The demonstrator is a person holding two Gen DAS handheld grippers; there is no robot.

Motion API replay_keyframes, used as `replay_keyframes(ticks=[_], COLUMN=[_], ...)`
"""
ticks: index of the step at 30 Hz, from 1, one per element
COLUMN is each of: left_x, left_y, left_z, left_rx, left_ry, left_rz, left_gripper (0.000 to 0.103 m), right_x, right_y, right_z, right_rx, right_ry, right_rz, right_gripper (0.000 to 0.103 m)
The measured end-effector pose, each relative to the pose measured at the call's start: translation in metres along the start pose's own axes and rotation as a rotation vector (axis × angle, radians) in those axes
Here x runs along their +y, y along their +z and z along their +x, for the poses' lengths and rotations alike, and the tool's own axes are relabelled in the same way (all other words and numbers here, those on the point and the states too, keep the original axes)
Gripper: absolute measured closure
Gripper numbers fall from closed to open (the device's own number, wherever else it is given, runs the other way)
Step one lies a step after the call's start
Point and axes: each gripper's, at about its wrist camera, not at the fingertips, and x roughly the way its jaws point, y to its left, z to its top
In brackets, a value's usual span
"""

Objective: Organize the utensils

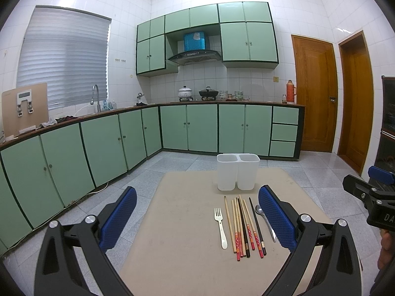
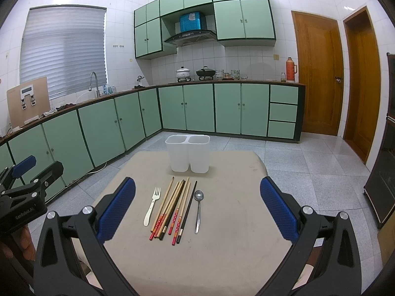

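Note:
On a beige table [image 1: 177, 251] [image 2: 229, 251] lie a white plastic fork [image 1: 220, 227] [image 2: 152, 206], a bundle of several chopsticks [image 1: 244, 229] [image 2: 172, 209] and a metal spoon [image 1: 265, 220] [image 2: 198, 208], side by side. A white two-compartment holder [image 1: 238, 171] [image 2: 187, 153] stands upright behind them at the far edge, both compartments empty. My left gripper [image 1: 197, 219] hovers open above the table, left of the utensils. My right gripper [image 2: 197, 215] is open too, with the utensils in the gap between its fingers, well above them.
Green kitchen cabinets run along the left and back walls beyond a grey tiled floor [image 1: 172, 165]. Two wooden doors [image 2: 318, 74] stand at the right. A dark cabinet [image 2: 385, 172] is at the far right. A person's hand [image 2: 14, 244] holds the left gripper.

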Motion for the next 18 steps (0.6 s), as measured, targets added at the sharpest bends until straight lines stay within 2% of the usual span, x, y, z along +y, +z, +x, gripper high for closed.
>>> replay_keyframes(ticks=[18], left_x=[0.003], left_y=[0.001], left_z=[0.009], left_rx=[0.017], left_ry=[0.003], left_rz=[0.004], left_gripper=[0.006], right_x=[-0.009], right_y=[-0.007], right_z=[0.013], right_rx=[0.013], right_ry=[-0.007], right_rz=[0.000], right_gripper=[0.005])
